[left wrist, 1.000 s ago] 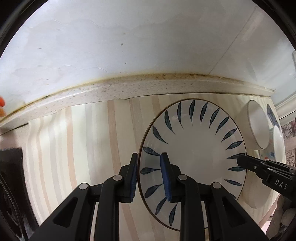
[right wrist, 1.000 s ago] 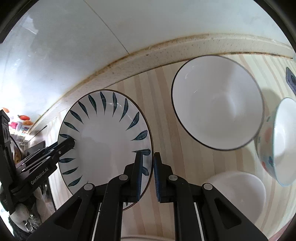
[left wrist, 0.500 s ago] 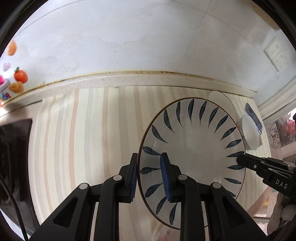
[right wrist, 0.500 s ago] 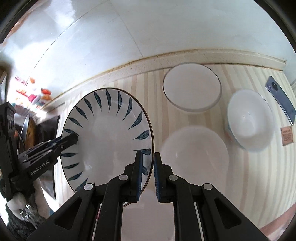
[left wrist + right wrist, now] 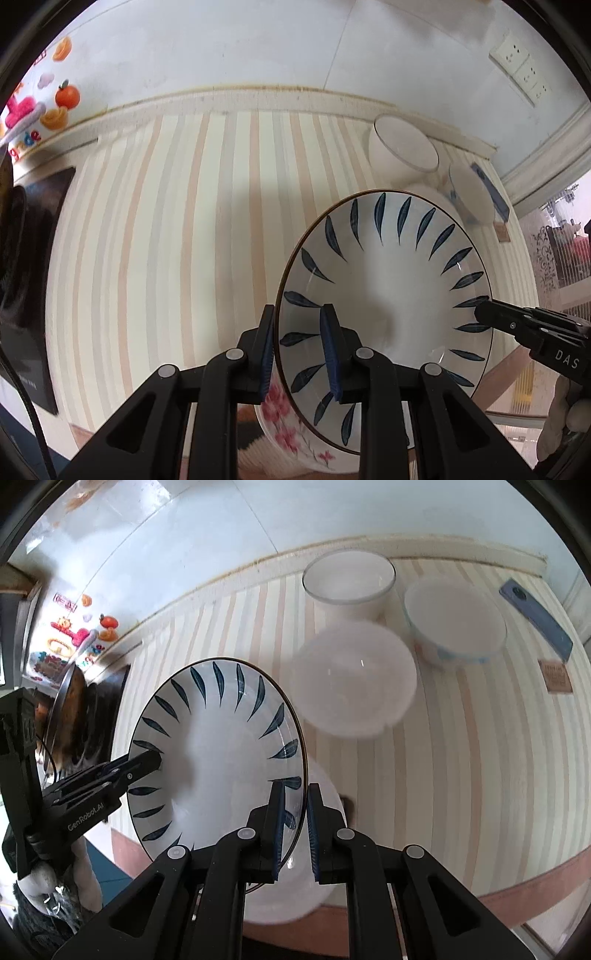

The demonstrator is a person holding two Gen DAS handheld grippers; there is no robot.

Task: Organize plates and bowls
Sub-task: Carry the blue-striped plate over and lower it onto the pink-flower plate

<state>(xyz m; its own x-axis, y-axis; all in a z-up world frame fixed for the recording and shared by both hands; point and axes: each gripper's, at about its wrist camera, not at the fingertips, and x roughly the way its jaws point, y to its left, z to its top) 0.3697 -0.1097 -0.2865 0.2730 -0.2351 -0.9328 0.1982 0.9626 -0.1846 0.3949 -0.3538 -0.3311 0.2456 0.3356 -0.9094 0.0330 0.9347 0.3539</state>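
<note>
Counter (image 5: 461, 775): striped cream and tan top, wall along its far edge, rounded near edge.

Leaf plate (image 5: 218, 753): white, ring of dark blue leaf marks, thin dark rim. Held in the air above the near edge of the counter, tilted, gripped on two opposite sides of its rim.

White plate (image 5: 354, 679): plain, blurred, lying toward the far right part of the counter, just in front of the two bowls.

Flowered dish (image 5: 291, 439): pink blossom pattern, seen under the leaf plate at the near edge; mostly hidden.

White bowl (image 5: 349, 581): dark-rimmed, upright, close to the far edge.

Patterned bowl (image 5: 454, 624): white inside, blue marks on the outer wall, just beside the white bowl on its right.

Left gripper (image 5: 297, 349): black, blue pads; jaws clenched on the leaf plate's left rim, one finger on each face.

Right gripper (image 5: 295, 829): black, blue pads; jaws clamped across the plate's right rim.

Phone (image 5: 535, 622): blue, lying flat near the far right corner.

Wall socket (image 5: 521, 70): white, on the wall above the far right corner.

Brown tag (image 5: 556, 675): small square, near the right edge, just in front of the phone.
</note>
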